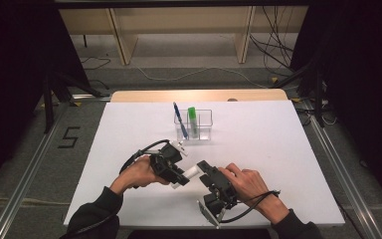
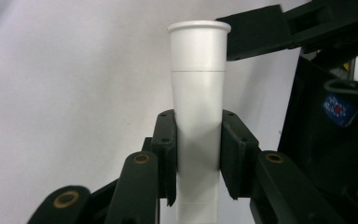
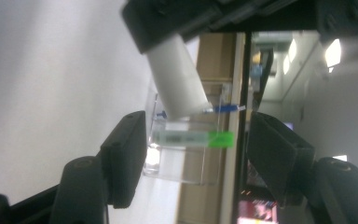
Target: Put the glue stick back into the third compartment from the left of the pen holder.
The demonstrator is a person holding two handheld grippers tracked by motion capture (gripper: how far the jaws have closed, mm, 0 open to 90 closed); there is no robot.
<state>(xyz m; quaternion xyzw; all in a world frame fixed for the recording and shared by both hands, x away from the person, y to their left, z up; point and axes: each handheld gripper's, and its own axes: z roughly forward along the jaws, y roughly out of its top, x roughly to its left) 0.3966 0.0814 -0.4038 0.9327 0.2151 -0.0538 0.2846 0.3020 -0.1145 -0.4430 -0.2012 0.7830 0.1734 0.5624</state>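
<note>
Left gripper view has the white plastic tube (image 2: 198,116) clamped mid-body between the left gripper (image 2: 198,154) pads, its flared end pointing away from the camera. From the high view it's held just above the white table (image 1: 278,149), aimed at the right gripper (image 1: 202,169), whose jaws stand apart with nothing pinched; the tube's tip hangs just ahead of them. It looks light, rigid and pretty slick, so I'd grab the straight section, not the lipped end. Clear organizer box (image 1: 197,130) with a blue pen (image 1: 179,119) and green-capped glue stick (image 1: 192,121) sits farther back.
</note>
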